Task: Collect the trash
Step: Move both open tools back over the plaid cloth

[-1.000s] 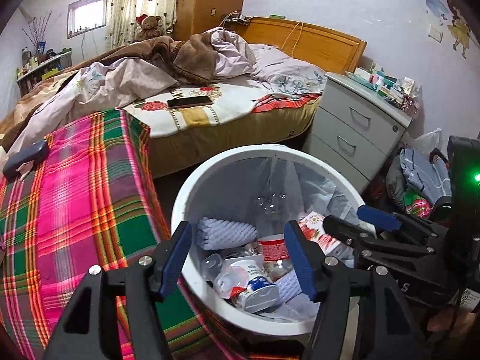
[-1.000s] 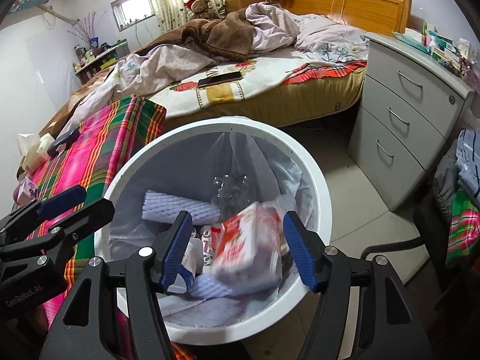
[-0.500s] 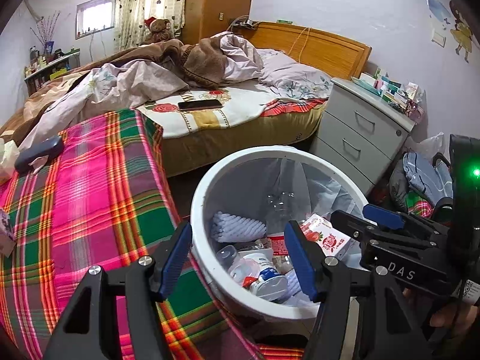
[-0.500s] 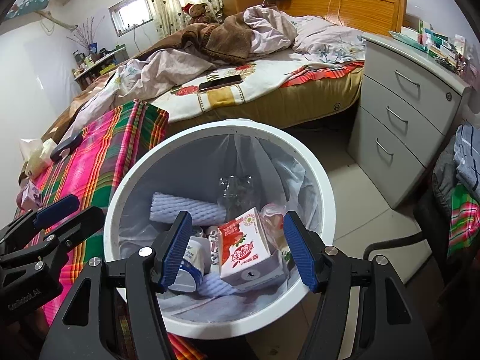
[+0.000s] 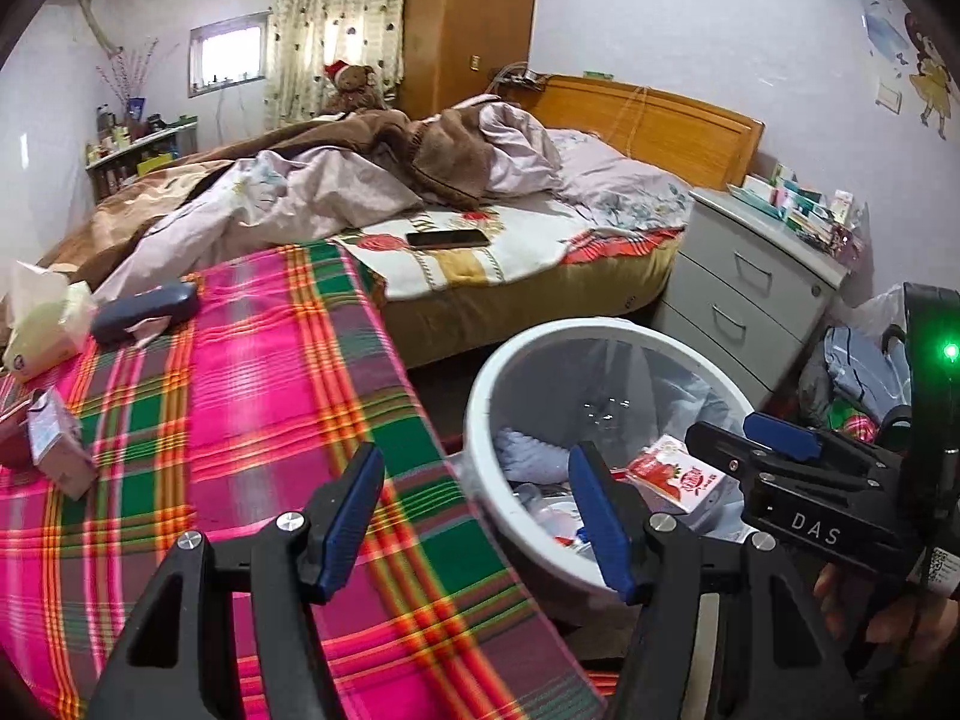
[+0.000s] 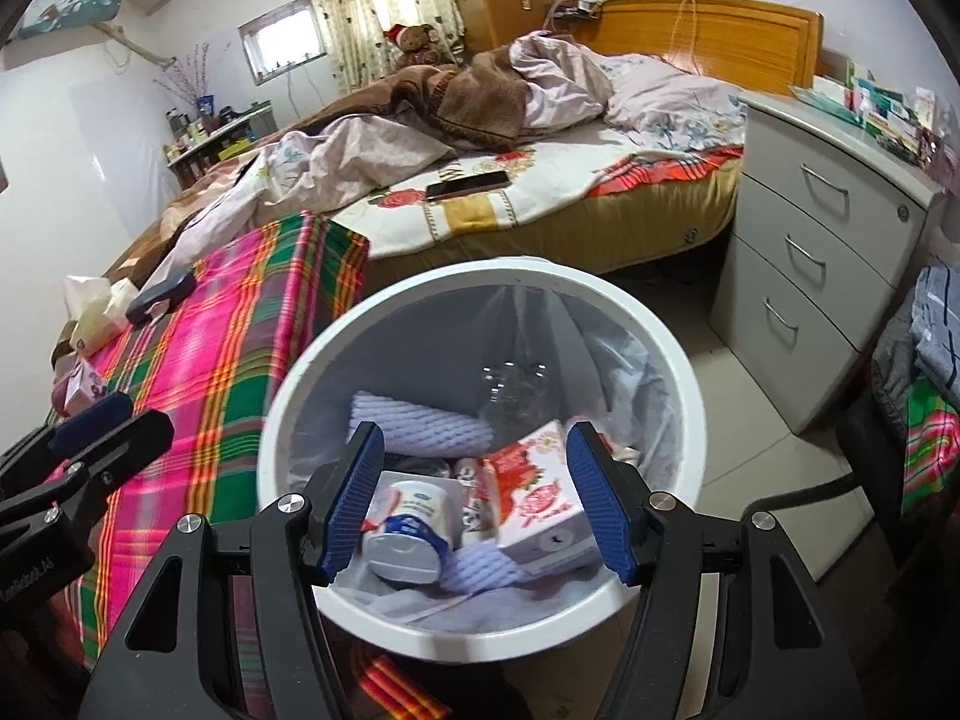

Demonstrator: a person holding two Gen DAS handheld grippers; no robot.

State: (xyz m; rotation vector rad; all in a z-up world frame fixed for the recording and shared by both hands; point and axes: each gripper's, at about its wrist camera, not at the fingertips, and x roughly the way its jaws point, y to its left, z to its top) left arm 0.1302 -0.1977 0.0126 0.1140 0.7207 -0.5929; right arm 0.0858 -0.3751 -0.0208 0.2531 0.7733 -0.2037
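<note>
A white trash bin point(image 6: 684, 378) with a clear liner stands on the floor beside the plaid-covered table point(image 5: 252, 396). In it lie a red strawberry milk carton point(image 6: 537, 501), a yogurt cup point(image 6: 405, 531), white foam netting point(image 6: 420, 429) and a clear bottle point(image 6: 513, 393). My right gripper point(image 6: 477, 507) is open and empty above the bin's near rim. My left gripper point(image 5: 477, 519) is open and empty over the table edge, left of the bin point(image 5: 480, 420). A small carton point(image 5: 57, 441), a tissue pack point(image 5: 45, 324) and a dark case point(image 5: 144, 309) lie on the table.
A bed point(image 5: 480, 240) with rumpled blankets and a phone point(image 5: 447, 238) lies behind the table. A grey drawer unit point(image 6: 822, 258) stands right of the bin. Clothes point(image 6: 924, 372) are piled at the far right. Tiled floor point(image 6: 756, 414) shows between bin and drawers.
The strawberry carton dropped from my right gripper into the bin. My left gripper swung left, away from the bin and over the plaid table.
</note>
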